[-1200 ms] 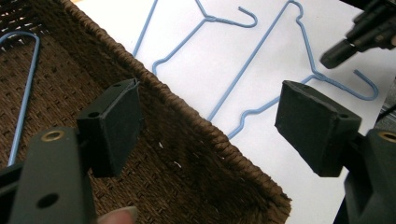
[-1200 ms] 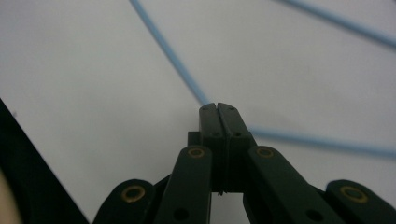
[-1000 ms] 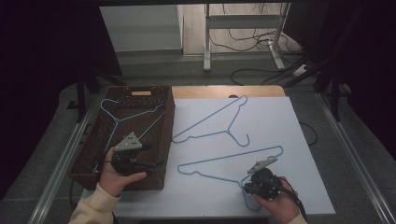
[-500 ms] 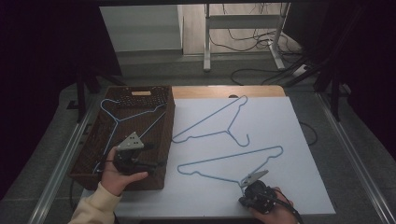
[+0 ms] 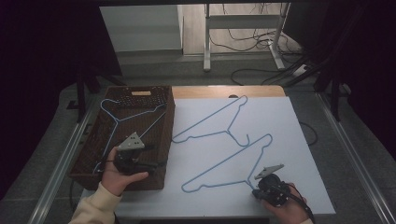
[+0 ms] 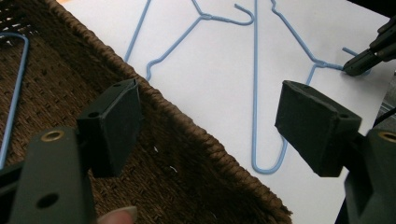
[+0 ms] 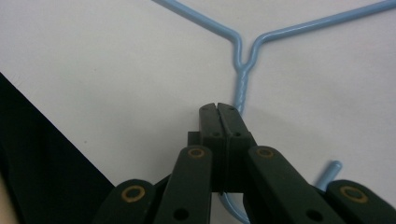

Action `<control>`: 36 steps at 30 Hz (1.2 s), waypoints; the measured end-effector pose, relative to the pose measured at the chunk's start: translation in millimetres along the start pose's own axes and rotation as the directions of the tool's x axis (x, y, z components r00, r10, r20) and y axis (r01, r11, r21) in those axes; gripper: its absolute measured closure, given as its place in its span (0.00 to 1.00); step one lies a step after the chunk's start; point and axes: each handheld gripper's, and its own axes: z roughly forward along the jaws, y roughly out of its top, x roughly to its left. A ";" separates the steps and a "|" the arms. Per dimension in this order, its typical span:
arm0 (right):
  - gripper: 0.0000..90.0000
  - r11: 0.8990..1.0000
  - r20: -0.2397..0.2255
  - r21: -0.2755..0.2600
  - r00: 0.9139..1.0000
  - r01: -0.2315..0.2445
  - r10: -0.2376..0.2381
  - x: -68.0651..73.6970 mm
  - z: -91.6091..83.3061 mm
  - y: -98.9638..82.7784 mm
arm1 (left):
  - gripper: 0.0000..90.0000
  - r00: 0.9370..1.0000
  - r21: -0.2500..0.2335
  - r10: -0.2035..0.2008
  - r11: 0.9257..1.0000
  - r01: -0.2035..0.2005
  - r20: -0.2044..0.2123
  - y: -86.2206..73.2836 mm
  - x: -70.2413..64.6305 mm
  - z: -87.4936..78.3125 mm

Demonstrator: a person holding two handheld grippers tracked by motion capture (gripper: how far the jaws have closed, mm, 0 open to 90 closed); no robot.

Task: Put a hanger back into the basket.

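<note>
At the near right of the white surface (image 5: 299, 140), the right tool (image 7: 218, 108) has just closed its jaws on the near hanger (image 5: 229, 163), gripping its neck. Left, the left tool (image 6: 210, 126) hangs open over the basket (image 5: 161, 140). Farther off lies another hanger (image 5: 210, 123).

The high view is dim around its edges: both far corners sink into near black, while the white table sheet (image 5: 289, 140) is the brightest area, lit evenly from above with only faint shadows. Detail there is soft and grainy. In the left gripper view the pads (image 6: 114, 123) are close and slightly blurred, the basket weave (image 6: 187, 154) sharper, and the white sheet nearly washes out. The right gripper view is crisp on the blue hanger wire (image 7: 243, 84), with a black lower-left corner.
</note>
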 end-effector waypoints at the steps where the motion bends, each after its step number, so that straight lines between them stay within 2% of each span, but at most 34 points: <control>1: 0.93 1.000 0.004 -0.008 1.000 -0.004 0.004 -0.4 -1.8 0.0 | 0.25 1.000 0.000 0.001 1.000 -0.001 0.000 0.0 -0.2 0.1; 3: 0.84 1.000 0.029 -0.020 0.999 -0.014 0.014 -1.2 -4.4 0.3 | 0.25 1.000 0.000 0.002 1.000 -0.002 0.000 0.2 -0.2 -0.1; 4: 0.84 1.000 0.029 -0.020 0.999 -0.014 0.014 -1.2 -4.4 0.3 | 0.25 1.000 0.000 0.002 1.000 -0.002 0.000 0.2 -0.2 -0.1; 5: 0.77 1.000 0.036 -0.012 0.999 -0.022 0.022 -1.7 -3.4 1.0 | 0.25 1.000 -0.001 0.002 1.000 -0.002 0.000 0.2 -0.1 -0.3; 8: 0.76 0.999 0.061 0.005 0.997 -0.037 0.037 -1.7 -1.1 3.3 | 0.25 1.000 -0.002 0.002 1.000 -0.002 -0.001 0.2 0.1 -0.6; 14: 0.80 0.997 0.082 0.039 0.995 -0.060 0.057 -2.6 1.9 6.2 | 0.25 1.000 -0.002 0.005 1.000 -0.005 0.000 0.8 -1.5 -0.4; 18: 0.94 0.994 0.093 0.071 0.993 -0.082 0.075 -4.5 3.6 13.0 | 0.25 1.000 -0.004 0.019 1.000 -0.019 0.004 3.0 -6.7 0.1; 23: 0.95 0.989 0.086 0.084 0.990 -0.118 0.111 -6.4 3.8 15.5 | 0.25 0.999 0.004 0.050 0.999 -0.050 -0.006 5.7 -13.8 2.2; 29: 0.95 0.990 0.089 0.091 0.991 -0.106 0.098 -6.3 2.8 15.8 | 0.25 0.997 0.011 0.078 0.997 -0.078 0.009 9.5 -24.3 6.8; 36: 0.95 0.992 0.083 0.086 0.993 -0.090 0.082 -7.0 -7.6 19.9 | 0.25 0.989 0.037 0.137 0.990 -0.139 0.054 20.2 -48.4 23.8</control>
